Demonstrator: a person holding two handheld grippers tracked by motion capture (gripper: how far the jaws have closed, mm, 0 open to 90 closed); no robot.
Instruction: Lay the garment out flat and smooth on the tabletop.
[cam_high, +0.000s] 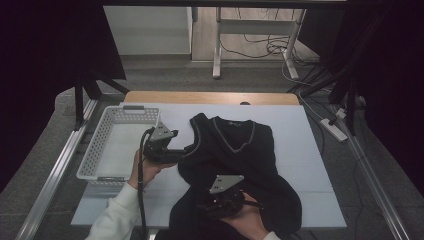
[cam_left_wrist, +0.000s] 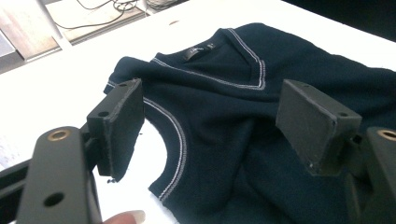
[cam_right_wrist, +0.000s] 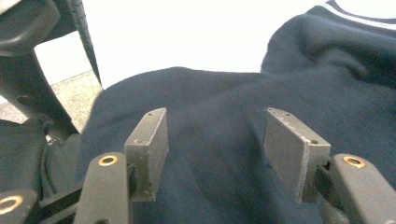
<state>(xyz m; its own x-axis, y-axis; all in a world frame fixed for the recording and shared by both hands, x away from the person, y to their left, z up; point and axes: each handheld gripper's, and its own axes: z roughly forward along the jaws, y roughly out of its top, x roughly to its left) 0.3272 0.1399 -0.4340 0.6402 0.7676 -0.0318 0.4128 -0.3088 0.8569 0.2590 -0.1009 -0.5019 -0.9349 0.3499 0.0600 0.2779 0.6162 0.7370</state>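
With the dark vest (cam_high: 235, 155) lying crumpled mid-bench, we held both grippers released, left gripper (cam_high: 172, 156) at its armhole and right gripper (cam_high: 227, 202) over the hem near the front edge, judging a grasp came next to fold it.

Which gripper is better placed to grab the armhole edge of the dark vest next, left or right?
Left, probably. The left gripper sits at the vest's white-trimmed armhole with jaws open around it. The right gripper hovers open over the lower body, farther away.
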